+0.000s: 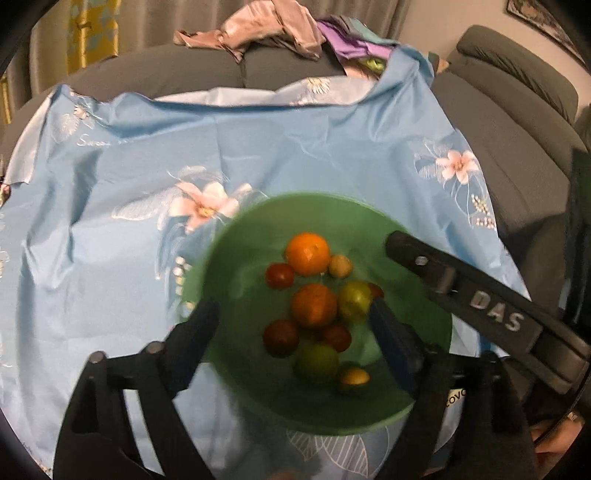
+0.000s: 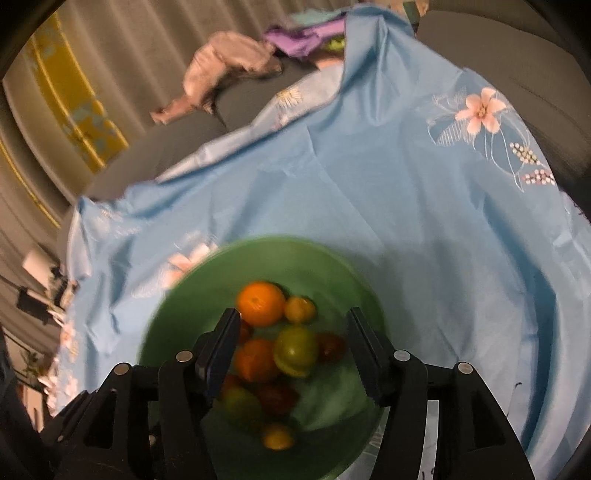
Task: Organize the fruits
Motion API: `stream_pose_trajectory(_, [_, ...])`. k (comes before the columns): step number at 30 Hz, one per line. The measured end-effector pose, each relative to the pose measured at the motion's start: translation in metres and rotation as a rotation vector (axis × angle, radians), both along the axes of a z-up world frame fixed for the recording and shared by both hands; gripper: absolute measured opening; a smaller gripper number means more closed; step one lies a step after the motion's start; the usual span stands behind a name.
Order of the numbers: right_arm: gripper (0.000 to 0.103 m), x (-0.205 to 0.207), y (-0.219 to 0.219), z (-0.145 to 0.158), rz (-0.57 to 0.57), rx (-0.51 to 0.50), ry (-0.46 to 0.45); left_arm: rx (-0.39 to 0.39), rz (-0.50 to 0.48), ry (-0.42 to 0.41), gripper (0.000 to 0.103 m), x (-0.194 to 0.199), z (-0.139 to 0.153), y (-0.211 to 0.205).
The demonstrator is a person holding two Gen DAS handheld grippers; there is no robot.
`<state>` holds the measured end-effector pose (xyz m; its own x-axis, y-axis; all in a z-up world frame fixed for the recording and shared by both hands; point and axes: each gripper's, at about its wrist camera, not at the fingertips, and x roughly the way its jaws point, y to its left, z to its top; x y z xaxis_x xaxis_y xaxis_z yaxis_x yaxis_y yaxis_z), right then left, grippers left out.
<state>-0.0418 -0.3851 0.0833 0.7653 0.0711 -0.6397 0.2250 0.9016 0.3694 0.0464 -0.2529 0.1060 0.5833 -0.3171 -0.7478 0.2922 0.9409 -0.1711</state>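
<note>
A green bowl (image 1: 251, 236) sits on a light blue flowered cloth and holds several fruits: two oranges (image 1: 308, 254), dark red ones (image 1: 280, 276) and green ones (image 1: 355, 301). My left gripper (image 1: 291, 328) is open above the bowl's near side, its fingers straddling the fruit. My right gripper (image 2: 291, 350) is also open over the bowl (image 2: 173, 314), with a green fruit (image 2: 296, 350) and an orange (image 2: 260, 302) between its fingers. In the left wrist view the right gripper's finger (image 1: 461, 284) reaches in over the bowl's right rim.
The blue cloth (image 1: 129, 221) covers the surface around the bowl. A grey sofa (image 1: 517, 122) stands behind and to the right, with crumpled clothes (image 1: 258, 29) on its back. Curtains (image 2: 55, 92) hang at the left.
</note>
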Motion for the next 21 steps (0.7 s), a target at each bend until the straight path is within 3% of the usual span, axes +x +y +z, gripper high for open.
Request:
stream_pose_trajectory(4, [0.067,-0.009,0.001,0.014,-0.001,-0.005,-0.073,-0.011,0.023,-0.054,0.101,-0.009,0.015,0.01])
stream_pose_trajectory(11, [0.067,-0.013,-0.004,0.019,-0.034,-0.022,-0.091,-0.055,0.02,-0.072,0.102,-0.016,0.026,0.017])
stream_pose_trajectory(21, [0.067,-0.013,-0.004,0.016,-0.038,-0.031,-0.069,-0.02,0.014,-0.068,0.102,-0.019,0.022,0.01])
